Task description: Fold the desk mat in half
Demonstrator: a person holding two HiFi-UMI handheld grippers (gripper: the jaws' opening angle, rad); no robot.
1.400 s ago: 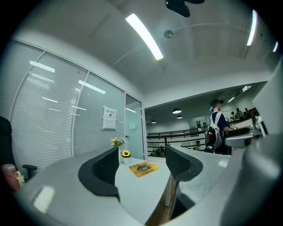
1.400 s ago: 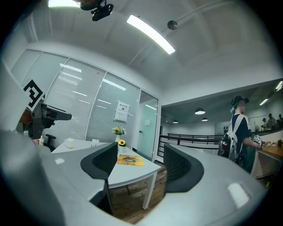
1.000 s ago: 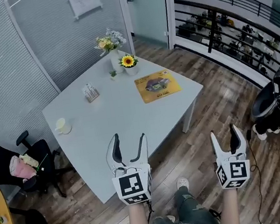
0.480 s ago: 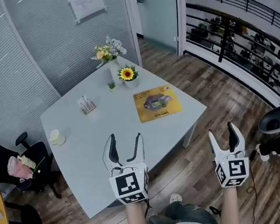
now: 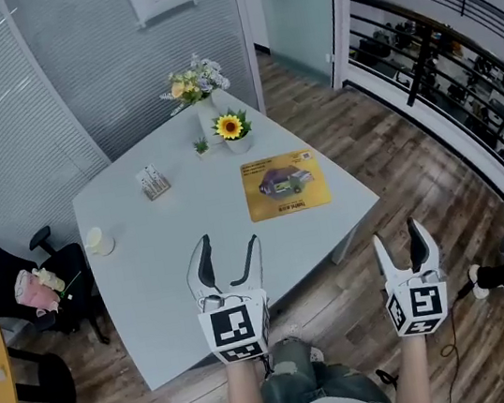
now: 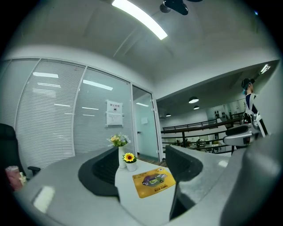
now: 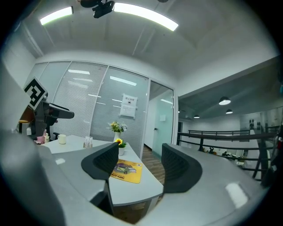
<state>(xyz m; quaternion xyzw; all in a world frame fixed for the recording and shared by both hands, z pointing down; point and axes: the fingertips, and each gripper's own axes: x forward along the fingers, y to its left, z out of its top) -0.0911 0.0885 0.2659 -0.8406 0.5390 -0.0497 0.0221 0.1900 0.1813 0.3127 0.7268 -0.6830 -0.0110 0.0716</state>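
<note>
The yellow desk mat (image 5: pixel 285 185) with a car picture lies flat on the right side of the pale table (image 5: pixel 164 248). It shows between the jaws in the left gripper view as the mat (image 6: pixel 153 181) and in the right gripper view as the mat (image 7: pixel 125 170). My left gripper (image 5: pixel 230 256) is open over the table's near edge, well short of the mat. My right gripper (image 5: pixel 399 241) is open over the wooden floor, off the table's right corner. Both hold nothing.
A vase of flowers (image 5: pixel 197 90) and a potted sunflower (image 5: pixel 232 131) stand at the table's far side. A small rack (image 5: pixel 151 181) and a cup (image 5: pixel 98 240) sit at the left. An office chair (image 5: pixel 19 289) stands left of the table. A railing (image 5: pixel 459 68) runs at the right.
The view has shifted as the person stepped closer; the table and mat now sit slightly nearer. Both grippers stay open and in much the same place in the picture.
</note>
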